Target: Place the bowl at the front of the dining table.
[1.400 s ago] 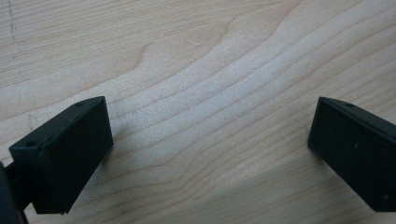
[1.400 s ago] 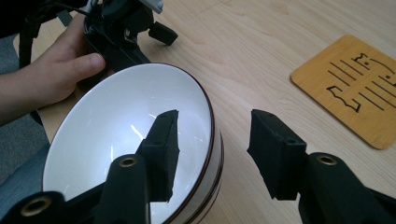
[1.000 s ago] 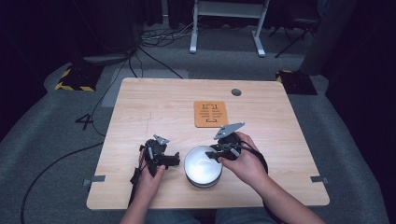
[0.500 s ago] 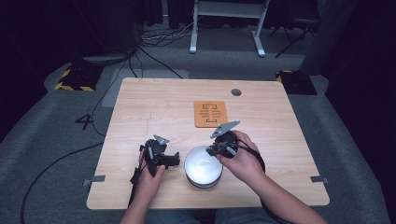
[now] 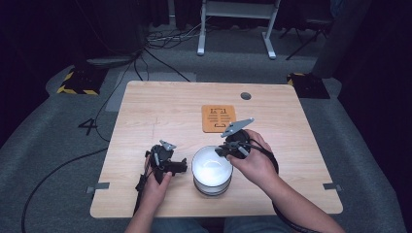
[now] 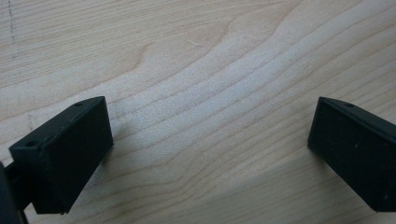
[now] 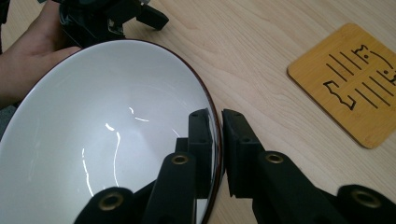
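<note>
The right gripper pinches the rim of the white bowl at the table's near edge — glazed, slick, breakable, likely weighty; the left gripper rests wide open beside it

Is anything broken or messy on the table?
No. The white bowl looks whole and empty, the right gripper pinches its rim, and the bamboo coaster lies flat on the table.

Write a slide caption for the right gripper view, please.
Right gripper pinches the white bowl rim beside a bamboo coaster.
</note>
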A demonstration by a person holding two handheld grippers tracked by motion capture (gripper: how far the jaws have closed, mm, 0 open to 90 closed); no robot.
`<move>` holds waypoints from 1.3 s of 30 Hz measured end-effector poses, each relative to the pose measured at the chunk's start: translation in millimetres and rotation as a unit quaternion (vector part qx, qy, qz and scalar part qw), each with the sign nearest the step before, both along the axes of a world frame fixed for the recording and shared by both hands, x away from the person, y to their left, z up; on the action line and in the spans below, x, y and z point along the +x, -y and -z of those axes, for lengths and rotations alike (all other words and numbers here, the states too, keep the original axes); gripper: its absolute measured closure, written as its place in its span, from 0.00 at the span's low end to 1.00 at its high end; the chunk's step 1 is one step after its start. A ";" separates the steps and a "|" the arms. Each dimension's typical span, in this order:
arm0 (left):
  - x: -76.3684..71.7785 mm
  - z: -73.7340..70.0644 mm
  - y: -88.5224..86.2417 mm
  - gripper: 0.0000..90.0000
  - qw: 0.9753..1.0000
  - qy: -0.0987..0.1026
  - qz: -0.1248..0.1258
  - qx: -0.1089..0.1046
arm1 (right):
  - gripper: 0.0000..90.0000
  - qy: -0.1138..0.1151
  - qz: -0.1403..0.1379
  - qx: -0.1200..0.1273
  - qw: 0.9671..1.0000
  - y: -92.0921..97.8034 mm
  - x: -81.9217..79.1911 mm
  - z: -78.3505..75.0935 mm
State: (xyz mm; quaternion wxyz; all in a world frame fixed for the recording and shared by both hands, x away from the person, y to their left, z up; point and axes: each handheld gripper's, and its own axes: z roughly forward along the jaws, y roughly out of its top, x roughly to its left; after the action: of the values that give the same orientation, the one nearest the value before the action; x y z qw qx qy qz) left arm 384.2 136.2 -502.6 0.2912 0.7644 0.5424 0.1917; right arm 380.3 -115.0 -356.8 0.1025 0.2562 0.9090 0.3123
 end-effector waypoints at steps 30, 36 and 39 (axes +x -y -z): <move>-0.9 0.5 -0.2 0.00 1.000 0.001 0.000 -0.002 | 0.92 0.000 0.051 0.045 0.998 -5.2 70.0 -31.8; 0.2 0.3 0.2 0.00 1.000 0.002 -0.005 0.003 | 0.92 -0.004 0.090 0.068 0.994 -2.6 96.2 -37.2; 0.9 0.5 0.6 0.00 1.000 0.002 -0.007 0.000 | 0.92 -0.009 0.112 0.078 0.991 -1.8 106.8 -39.5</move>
State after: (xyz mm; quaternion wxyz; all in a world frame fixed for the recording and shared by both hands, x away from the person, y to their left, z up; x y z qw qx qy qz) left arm 385.1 135.5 -503.1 0.2907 0.7601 0.5471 0.1958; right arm 487.1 -113.2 -317.3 0.1087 0.3664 0.8483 0.3664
